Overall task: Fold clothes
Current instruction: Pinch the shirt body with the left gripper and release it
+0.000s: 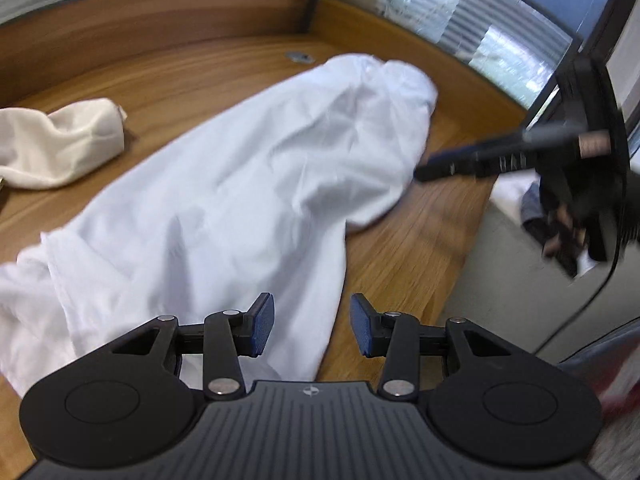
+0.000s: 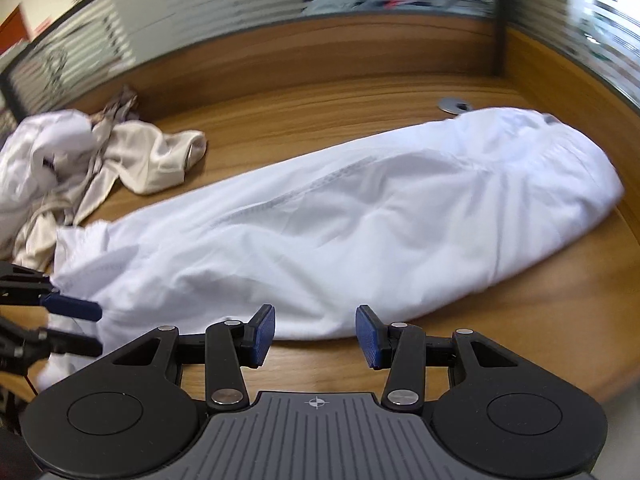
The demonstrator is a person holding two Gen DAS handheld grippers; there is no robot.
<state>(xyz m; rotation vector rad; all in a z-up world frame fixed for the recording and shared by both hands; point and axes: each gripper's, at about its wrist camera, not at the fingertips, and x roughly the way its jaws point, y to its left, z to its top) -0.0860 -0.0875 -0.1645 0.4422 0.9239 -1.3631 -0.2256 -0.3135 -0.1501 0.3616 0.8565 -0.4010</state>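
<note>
A white garment [image 1: 248,184] [image 2: 360,220] lies bunched into a long roll across the wooden table [image 1: 400,264] [image 2: 520,320]. My left gripper [image 1: 312,316] hovers open over the garment's near end, with nothing between its blue pads. My right gripper [image 2: 316,324] is open too, just in front of the garment's long near edge and holding nothing. In the left wrist view the right gripper [image 1: 440,168] reaches in from the right, beside the garment's far end. The left gripper [image 2: 76,326] shows at the left edge of the right wrist view, its fingers apart by the garment's other end.
A cream cloth [image 1: 52,144] [image 2: 156,160] lies to the left on the table, next to a heap of other clothes [image 2: 40,160]. A metal cable grommet [image 1: 298,57] [image 2: 454,105] sits behind the garment. Wooden partitions with glass bound the back and right. The table's edge [image 1: 472,248] drops off at the right.
</note>
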